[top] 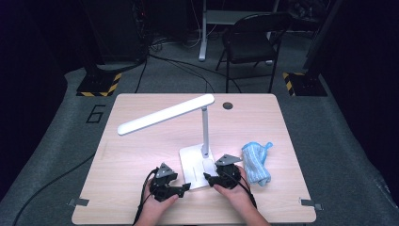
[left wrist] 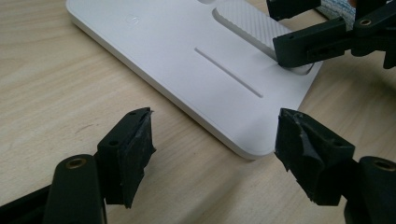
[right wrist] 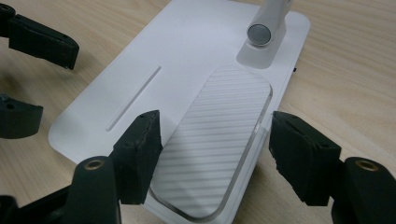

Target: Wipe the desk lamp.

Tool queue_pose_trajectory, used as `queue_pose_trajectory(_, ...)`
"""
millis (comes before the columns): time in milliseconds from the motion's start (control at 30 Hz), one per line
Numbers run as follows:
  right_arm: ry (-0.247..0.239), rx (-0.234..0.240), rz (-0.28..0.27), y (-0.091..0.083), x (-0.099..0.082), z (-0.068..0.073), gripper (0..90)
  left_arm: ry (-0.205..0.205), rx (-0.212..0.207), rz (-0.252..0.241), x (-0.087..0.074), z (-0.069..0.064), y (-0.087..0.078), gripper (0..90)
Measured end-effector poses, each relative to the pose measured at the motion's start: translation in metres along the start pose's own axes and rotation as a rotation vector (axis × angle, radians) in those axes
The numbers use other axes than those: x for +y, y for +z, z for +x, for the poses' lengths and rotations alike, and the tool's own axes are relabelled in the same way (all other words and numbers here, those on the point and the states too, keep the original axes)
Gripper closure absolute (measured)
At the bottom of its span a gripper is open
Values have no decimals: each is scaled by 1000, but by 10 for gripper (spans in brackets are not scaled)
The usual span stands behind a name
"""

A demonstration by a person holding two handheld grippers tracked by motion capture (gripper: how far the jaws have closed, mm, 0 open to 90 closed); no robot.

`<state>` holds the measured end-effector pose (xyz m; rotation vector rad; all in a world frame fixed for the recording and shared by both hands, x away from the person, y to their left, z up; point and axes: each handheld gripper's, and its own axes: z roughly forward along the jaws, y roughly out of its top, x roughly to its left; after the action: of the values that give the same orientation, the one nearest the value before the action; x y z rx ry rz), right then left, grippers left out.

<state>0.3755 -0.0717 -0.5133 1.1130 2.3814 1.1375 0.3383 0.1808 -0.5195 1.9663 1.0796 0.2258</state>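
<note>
From the left, the table (top: 117, 155) lies bare between its left edge and the lamp, crossed overhead by the long white lamp head (top: 165, 114), which slants from low left up to the top of the thin post (top: 205, 132). Under that head there is open wood on all sides.

The left claw (top: 184, 187) sits near the table's front edge, just left of the lamp base (top: 194, 165). In the left gripper view its jaws stand well apart with nothing between the pads; the base's near corner (left wrist: 254, 151) lies just ahead of the gap, apart from both pads, with bare wood below and to the left.

The lamp base is a flat white slab in the front middle of the table, its front edge close to the hands. On its top run a thin groove (right wrist: 133, 98) and a ribbed, rounded panel (right wrist: 215, 140), and the post's foot (right wrist: 261, 35) stands at the far end.

The right claw (top: 207, 177) comes at the base from the right. Its jaws are wide, gripping nothing; in the right gripper view they straddle the ribbed panel's near end, one pad (right wrist: 140, 151) over the slab and the other beyond its edge, over wood.

Farther right, a blue cloth (top: 256, 162) lies bunched just beside the right hand (top: 235, 190), with clear table between it and the right edge.
</note>
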Motion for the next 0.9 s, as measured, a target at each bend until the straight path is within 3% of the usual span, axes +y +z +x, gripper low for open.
queue_pose_trajectory(100, -8, -1, -5, 0, 0, 0, 340, 2, 6, -5, 1, 4, -2, 275)
queue_pose_trajectory(133, -25, -2, -5, 0, 0, -1, 340, -16, 10, -16, 0, 3, -2, 276)
queue_pose_trajectory(167, -27, -3, -4, 0, 0, -1, 340, 9, 8, -10, 1, 6, -3, 275)
queue_pose_trajectory(300, -4, 13, -3, 0, 0, -3, 358, -19, 10, -14, 1, 7, -4, 275)
queue_pose_trajectory(333, -4, 14, -5, 0, 0, -4, 362, -4, 9, -9, 2, 8, -5, 275)
queue_pose_trajectory(367, -10, 24, 2, -1, -1, -5, 366, -29, 12, -16, 1, 7, -4, 275)
queue_pose_trajectory(467, 7, 28, 3, -2, -1, -6, 378, -8, 13, -7, 2, 10, -5, 276)
queue_pose_trajectory(567, 5, 32, 2, -2, -2, -8, 386, -21, 15, -15, 2, 11, -5, 276)
queue_pose_trajectory(633, 2, 30, 2, -3, -2, -8, 390, -1, 17, -1, 3, 13, -6, 275)
queue_pose_trajectory(900, 7, 31, 0, -4, -3, -6, 405, -21, 31, -13, 3, 18, -8, 275)
